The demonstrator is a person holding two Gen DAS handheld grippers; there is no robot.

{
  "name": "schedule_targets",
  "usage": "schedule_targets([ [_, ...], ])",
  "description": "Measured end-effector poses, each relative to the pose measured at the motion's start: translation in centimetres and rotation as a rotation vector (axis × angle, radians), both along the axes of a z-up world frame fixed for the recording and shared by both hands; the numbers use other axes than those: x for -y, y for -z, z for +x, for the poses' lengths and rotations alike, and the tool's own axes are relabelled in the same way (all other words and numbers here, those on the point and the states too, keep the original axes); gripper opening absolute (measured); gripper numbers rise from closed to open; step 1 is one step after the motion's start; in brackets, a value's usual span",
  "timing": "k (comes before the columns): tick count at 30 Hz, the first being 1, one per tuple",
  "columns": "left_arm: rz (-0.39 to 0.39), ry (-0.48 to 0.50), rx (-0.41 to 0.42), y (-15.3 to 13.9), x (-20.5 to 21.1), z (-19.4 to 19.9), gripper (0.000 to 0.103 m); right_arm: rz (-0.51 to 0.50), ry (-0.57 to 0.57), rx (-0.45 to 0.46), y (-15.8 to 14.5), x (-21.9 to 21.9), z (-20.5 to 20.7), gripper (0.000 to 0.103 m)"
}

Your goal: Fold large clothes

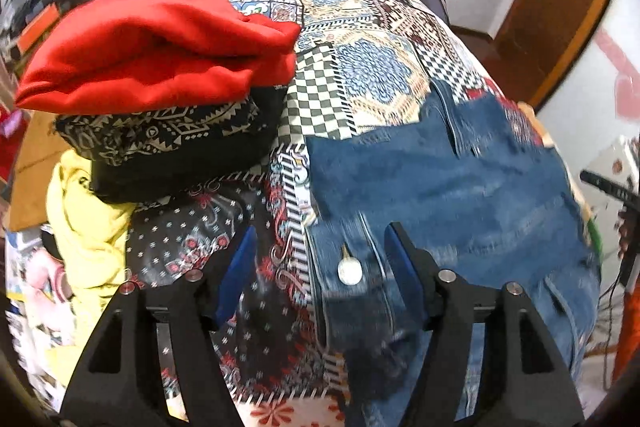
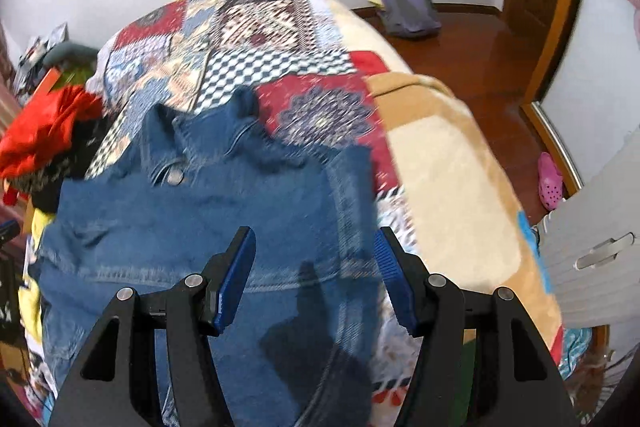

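A blue denim jacket (image 1: 460, 195) lies spread on the patchwork bedspread (image 1: 360, 27). It also shows in the right wrist view (image 2: 208, 211), collar away from me. My left gripper (image 1: 320, 251) is open and empty, hovering over the jacket's left edge near a white button (image 1: 349, 270). My right gripper (image 2: 316, 259) is open and empty above the jacket's right side, its shadow falling on the denim.
A stack of folded clothes sits at the left of the bed: red garment (image 1: 160, 47) on a black patterned one (image 1: 168, 135). Yellow cloth (image 1: 88, 227) lies beside it. The bedspread (image 2: 320, 67) continues right, with wooden floor, a purple bag (image 2: 408, 3) and a pink shoe (image 2: 550, 183) beyond.
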State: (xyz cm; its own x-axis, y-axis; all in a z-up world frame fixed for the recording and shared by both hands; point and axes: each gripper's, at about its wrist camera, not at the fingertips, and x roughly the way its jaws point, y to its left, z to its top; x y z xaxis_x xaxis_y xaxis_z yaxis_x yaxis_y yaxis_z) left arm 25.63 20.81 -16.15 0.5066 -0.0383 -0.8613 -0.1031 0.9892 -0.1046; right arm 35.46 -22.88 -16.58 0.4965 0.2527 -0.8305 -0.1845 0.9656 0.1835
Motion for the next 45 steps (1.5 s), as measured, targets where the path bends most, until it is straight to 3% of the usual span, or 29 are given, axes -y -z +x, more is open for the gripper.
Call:
schedule_targets([
  [12,-0.269,-0.072,-0.146,8.1,-2.1,6.9,0.065,0.058,0.03,-0.146,5.4,0.9,4.7,0.058],
  [14,-0.298,-0.073,-0.151,8.8,-2.0,7.6,0.065,0.061,0.033,-0.162,6.2,0.7,5.3,0.055],
  [15,-0.301,-0.074,-0.153,9.2,-1.9,8.0,0.065,0.068,0.03,-0.166,6.5,0.6,5.4,0.048],
  [16,-0.303,-0.072,-0.153,9.4,-1.7,8.4,0.062,0.077,0.023,-0.168,6.7,0.5,5.6,0.043],
  [18,-0.313,-0.051,-0.146,9.5,-1.4,8.8,0.046,0.078,0.025,-0.158,6.7,0.4,5.7,0.037],
  [20,-0.276,-0.048,-0.12,9.1,-1.0,9.0,0.022,0.07,0.024,-0.131,6.2,0.2,5.6,0.024],
  [22,-0.232,-0.037,-0.09,8.2,-0.6,9.1,0.01,0.074,0.023,-0.109,5.4,0.3,5.5,0.016],
  [27,-0.171,-0.036,-0.003,4.6,0.2,8.7,0.008,0.056,-0.002,-0.018,2.4,-0.1,4.7,0.013],
  [31,-0.122,-0.028,0.06,0.8,0.8,8.4,0.007,0.099,-0.018,0.06,-1.3,-0.2,4.4,0.012],
  [38,-0.1,0.002,0.184,-5.8,2.2,9.6,0.007,0.113,-0.063,0.174,-6.4,-2.0,5.0,0.012],
  [45,-0.052,0.004,0.212,-7.7,3.1,14.1,0.007,0.116,-0.078,0.225,-8.2,-3.7,8.7,0.01],
])
